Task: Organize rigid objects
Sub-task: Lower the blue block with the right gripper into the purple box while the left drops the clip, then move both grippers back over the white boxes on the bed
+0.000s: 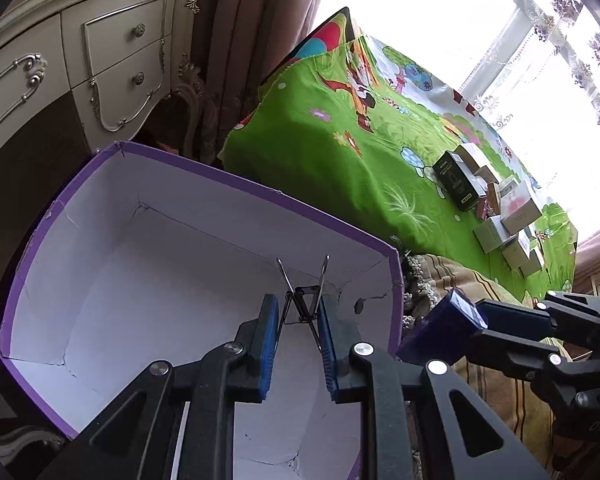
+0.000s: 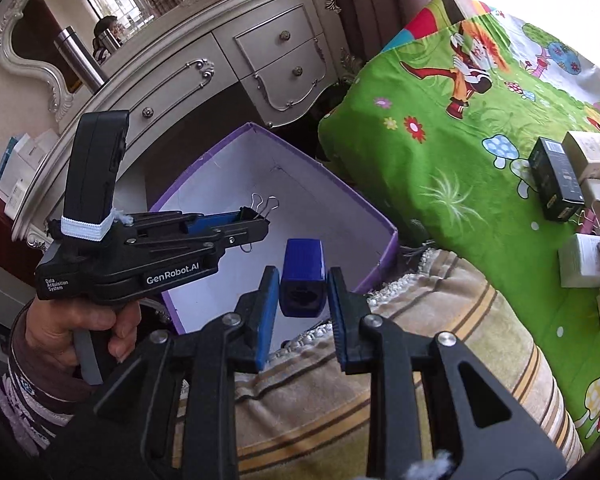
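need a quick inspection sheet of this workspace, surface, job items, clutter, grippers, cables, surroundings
surface: green cartoon sheet on a bed; striped blanket at its near edge.
job's things: purple box, white inside, open, nothing lying in it; black binder clip; blue block.
clutter: small cartons piled on the sheet, one black carton.
grippers: left gripper shut on the binder clip, over the box; right gripper shut on the blue block, beside the box rim.
cables: nothing seen.
surroundings: cream dresser with mirror, curtains, bright window.
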A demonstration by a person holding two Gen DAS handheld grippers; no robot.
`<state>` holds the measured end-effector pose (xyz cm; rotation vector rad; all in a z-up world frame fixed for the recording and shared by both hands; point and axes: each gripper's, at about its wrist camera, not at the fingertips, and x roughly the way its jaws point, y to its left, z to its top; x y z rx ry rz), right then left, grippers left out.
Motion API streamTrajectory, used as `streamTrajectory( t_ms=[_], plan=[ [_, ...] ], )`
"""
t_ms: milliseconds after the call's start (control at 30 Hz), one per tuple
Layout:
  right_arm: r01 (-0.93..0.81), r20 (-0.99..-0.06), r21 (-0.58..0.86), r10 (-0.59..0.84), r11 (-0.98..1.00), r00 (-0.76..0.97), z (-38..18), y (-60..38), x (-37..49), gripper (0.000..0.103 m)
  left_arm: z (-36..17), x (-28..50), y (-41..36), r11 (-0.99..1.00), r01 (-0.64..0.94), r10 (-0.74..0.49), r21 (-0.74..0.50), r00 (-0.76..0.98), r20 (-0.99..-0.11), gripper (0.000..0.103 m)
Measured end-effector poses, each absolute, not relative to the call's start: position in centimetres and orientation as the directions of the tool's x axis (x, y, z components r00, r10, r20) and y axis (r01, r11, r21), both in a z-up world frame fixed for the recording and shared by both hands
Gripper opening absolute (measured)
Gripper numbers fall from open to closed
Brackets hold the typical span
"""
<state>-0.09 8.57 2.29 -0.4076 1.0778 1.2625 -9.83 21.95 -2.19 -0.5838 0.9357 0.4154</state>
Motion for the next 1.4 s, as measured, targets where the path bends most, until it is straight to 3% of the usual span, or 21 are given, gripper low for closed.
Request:
streamTrajectory(
  t_ms=[167,233,267,333,367,467,567,867,933,1100,1300,1400],
  plan=[
    [-0.918,-0.860,0.266,0.503,0.293,-0.089,0.8,10.3,-0.9,0.029,-2.8,-10.3,22.6,0.754,-0.586,0.081,-0.296,0.531,-0.844,0.022],
    [-0.916,-0.869,0.267,0.486,0.298,-0.095,0.4,10.5,-0.8,0.032,-3.0,-10.2,22.7,0.750,-0.594,0.080,-0.292,0.519,-0.851,0.030],
    [-0.914,-0.872,0.267,0.481,0.304,-0.094,0.3,10.4,-0.7,0.041,-3.2,-10.2,22.8,0.745,-0.600,0.081,-0.291,0.514,-0.854,0.035],
    [-0.911,-0.872,0.256,0.484,0.325,-0.072,0.4,10.0,-0.4,0.061,-3.3,-10.1,22.9,0.733,-0.611,0.081,-0.298,0.514,-0.854,0.054],
    [-0.909,-0.867,0.246,0.496,0.336,-0.051,0.8,9.7,-0.1,0.071,-3.3,-9.9,22.9,0.733,-0.609,0.078,-0.305,0.520,-0.851,0.056],
    [-0.900,-0.854,0.215,0.519,0.379,0.015,1.8,7.9,0.9,0.078,-3.6,-8.5,22.6,0.749,-0.588,0.061,-0.305,0.521,-0.852,0.057],
    [-0.881,-0.854,0.174,0.513,0.440,0.088,2.7,5.5,2.4,0.079,-4.5,-5.9,22.0,0.774,-0.566,0.041,-0.284,0.492,-0.870,0.057],
    [-0.800,-0.829,0.093,0.491,0.593,0.268,4.4,-2.1,5.7,0.082,-7.9,1.7,19.8,0.851,-0.443,-0.087,-0.283,0.412,-0.907,0.036],
    [-0.782,-0.826,0.092,0.486,0.616,0.286,4.5,-3.4,6.4,0.082,-7.9,2.7,19.2,0.867,-0.436,-0.059,-0.241,0.390,-0.919,0.028],
    [-0.734,-0.819,0.090,0.470,0.673,0.330,4.5,-6.1,8.0,0.084,-7.6,4.4,18.4,0.890,-0.404,-0.050,-0.210,0.373,-0.927,0.027],
    [-0.680,-0.814,0.070,0.436,0.729,0.384,4.4,-8.0,9.4,0.087,-7.2,6.8,16.7,0.925,-0.339,-0.042,-0.172,0.361,-0.932,0.012],
    [-0.637,-0.810,0.042,0.400,0.769,0.428,4.6,-8.9,10.1,0.090,-7.1,7.5,16.0,0.934,-0.324,-0.028,-0.151,0.353,-0.935,0.011]
  ],
)
